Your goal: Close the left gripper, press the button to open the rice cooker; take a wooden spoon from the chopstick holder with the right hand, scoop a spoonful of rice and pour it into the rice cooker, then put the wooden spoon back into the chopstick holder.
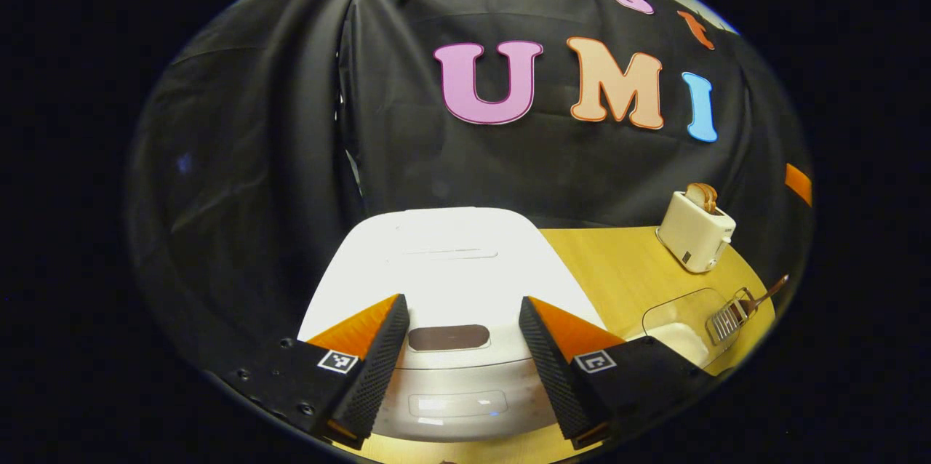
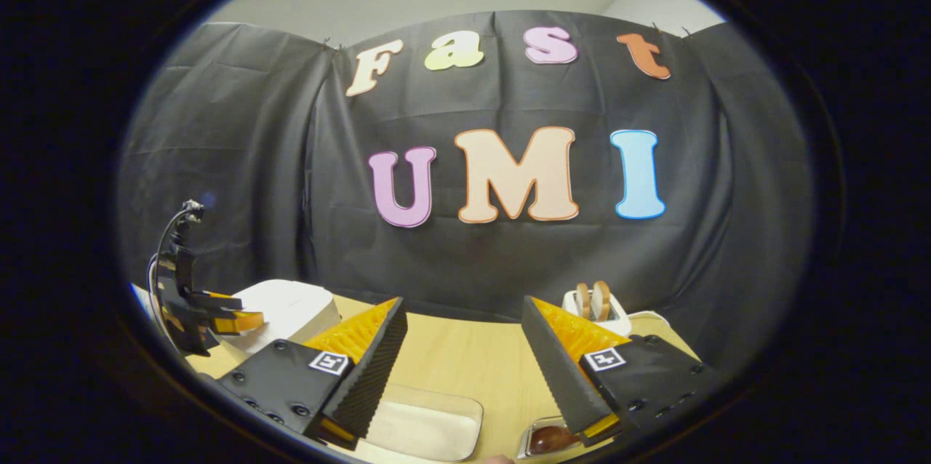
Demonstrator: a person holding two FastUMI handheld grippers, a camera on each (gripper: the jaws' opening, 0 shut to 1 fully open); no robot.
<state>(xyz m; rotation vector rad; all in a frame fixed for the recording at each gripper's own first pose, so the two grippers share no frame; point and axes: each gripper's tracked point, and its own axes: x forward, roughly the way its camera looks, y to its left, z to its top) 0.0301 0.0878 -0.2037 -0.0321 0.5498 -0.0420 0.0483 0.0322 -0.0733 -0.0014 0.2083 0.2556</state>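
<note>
The white rice cooker (image 1: 451, 260) stands shut right in front of my left gripper (image 1: 462, 298), with its dark oval button (image 1: 449, 337) low between the two fingers. That gripper is open and holds nothing. At the right, a wooden spoon (image 1: 767, 293) leans in the metal chopstick holder (image 1: 727, 320), beside a clear box of rice (image 1: 680, 333). In the right gripper view my right gripper (image 2: 463, 300) hangs open and empty above the table, over the rice box (image 2: 429, 424). The left gripper (image 2: 218, 318) shows far left by the cooker (image 2: 291, 308).
A cream toaster (image 1: 697, 231) with bread slices stands at the back right of the wooden table (image 1: 611, 268); it also appears behind my right finger as the toaster (image 2: 598, 304). A brown rounded thing (image 2: 549, 438) lies in a clear holder under that finger. Black cloth walls close the back.
</note>
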